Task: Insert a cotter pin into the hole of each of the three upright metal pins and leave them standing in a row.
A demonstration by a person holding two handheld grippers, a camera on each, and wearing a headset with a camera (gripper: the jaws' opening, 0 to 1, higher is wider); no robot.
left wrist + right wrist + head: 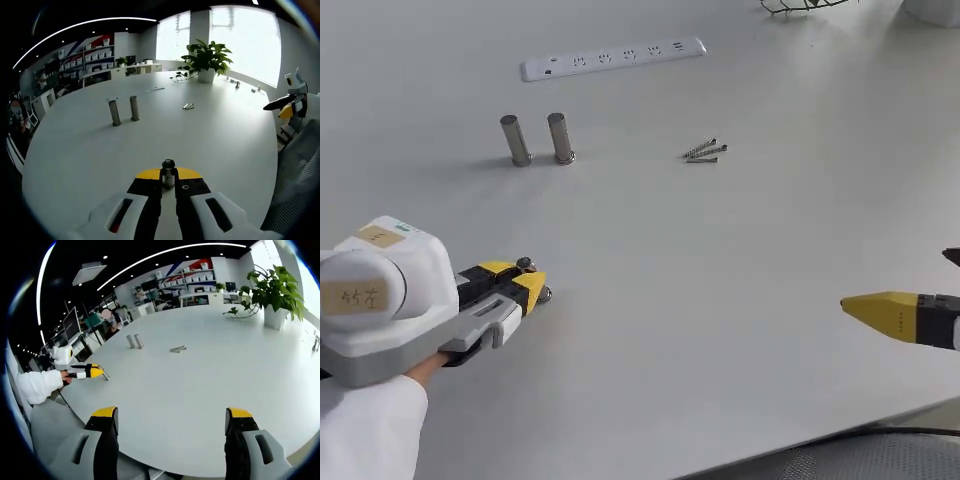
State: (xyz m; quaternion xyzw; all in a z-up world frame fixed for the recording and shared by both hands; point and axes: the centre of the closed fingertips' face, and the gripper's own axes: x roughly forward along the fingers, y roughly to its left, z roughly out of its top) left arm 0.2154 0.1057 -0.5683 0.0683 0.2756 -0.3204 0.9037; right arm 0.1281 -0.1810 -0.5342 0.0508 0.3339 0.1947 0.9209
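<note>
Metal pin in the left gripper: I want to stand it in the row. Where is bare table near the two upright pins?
The table is bare between the right upright pin and the cotter pins, and left of the left upright pin. The stretch between the left gripper and right gripper is free too. The power strip lies behind the pins.

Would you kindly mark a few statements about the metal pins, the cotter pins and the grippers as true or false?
1. Two metal pins stand upright side by side on the table. True.
2. The left gripper is empty. False: it is shut on a third metal pin.
3. The right gripper is open, with nothing between its jaws. True.
4. The cotter pins sit in the standing pins' holes. False: they lie in a loose cluster on the table, apart from the pins.
5. A power strip lies beyond the standing pins. True.
</note>
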